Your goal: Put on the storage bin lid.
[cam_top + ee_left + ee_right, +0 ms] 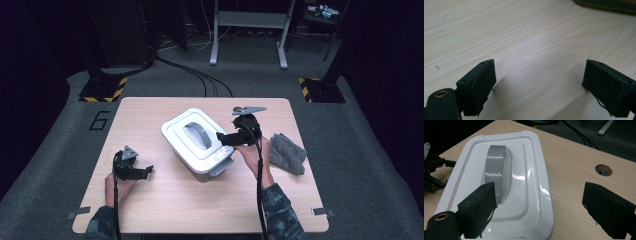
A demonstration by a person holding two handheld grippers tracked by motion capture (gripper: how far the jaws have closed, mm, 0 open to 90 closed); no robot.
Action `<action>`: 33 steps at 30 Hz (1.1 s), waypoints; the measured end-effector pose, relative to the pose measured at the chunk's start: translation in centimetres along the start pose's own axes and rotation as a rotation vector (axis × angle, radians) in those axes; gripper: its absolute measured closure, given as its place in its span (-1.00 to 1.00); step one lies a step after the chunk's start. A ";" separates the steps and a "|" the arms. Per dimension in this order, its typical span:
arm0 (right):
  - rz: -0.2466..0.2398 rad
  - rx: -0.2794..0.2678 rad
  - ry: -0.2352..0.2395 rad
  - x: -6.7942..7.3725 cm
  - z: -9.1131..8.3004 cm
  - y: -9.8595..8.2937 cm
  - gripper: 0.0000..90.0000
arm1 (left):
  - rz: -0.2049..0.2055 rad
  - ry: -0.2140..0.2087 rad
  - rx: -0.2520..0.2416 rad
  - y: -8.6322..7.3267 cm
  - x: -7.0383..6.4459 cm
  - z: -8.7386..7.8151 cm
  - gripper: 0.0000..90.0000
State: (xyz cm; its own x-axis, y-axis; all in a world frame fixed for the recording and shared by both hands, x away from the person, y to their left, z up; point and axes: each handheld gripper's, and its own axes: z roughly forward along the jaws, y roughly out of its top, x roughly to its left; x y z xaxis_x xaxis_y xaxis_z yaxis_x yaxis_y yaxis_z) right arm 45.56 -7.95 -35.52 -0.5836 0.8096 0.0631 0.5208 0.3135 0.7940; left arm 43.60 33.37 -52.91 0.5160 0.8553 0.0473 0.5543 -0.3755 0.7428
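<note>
right gripper [223, 138] hangs released over the white box's [196, 141] right edge; left gripper [146, 170], also released, sits near-left on the table [200, 205]

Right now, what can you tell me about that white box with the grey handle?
The white box looks like glossy plastic, rectangular with rounded corners, its lid shut. A grey handle arches over the lid's recessed middle, and a grey latch shows at its near end. It sits askew mid-table. The right hand-held gripper, open, hovers at its edge.
</note>
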 end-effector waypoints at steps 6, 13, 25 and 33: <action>0.014 -0.009 -0.017 -1.2 -1.3 -1.6 -0.78 | 0.000 0.000 0.000 0.0 0.0 0.0 -0.75; 0.040 -0.014 -0.042 -2.5 -2.3 -4.2 -0.80 | 0.000 0.000 0.000 0.0 0.0 0.0 -0.75; 0.103 0.038 -0.072 -4.2 -0.9 -10.9 -0.82 | 0.000 0.000 0.000 0.0 0.0 0.0 -0.75; 0.113 0.118 -0.063 -4.0 1.8 -15.8 -0.82 | -0.003 0.000 0.001 0.0 0.0 0.0 -0.75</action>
State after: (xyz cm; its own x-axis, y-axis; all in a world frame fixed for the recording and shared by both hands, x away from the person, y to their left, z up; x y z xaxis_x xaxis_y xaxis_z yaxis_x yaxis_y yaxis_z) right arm 40.81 -15.20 -49.41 -0.4788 0.8714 0.1068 0.6526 0.2719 0.7073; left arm 43.59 33.36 -52.90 0.5143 0.8564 0.0449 0.5563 -0.3730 0.7426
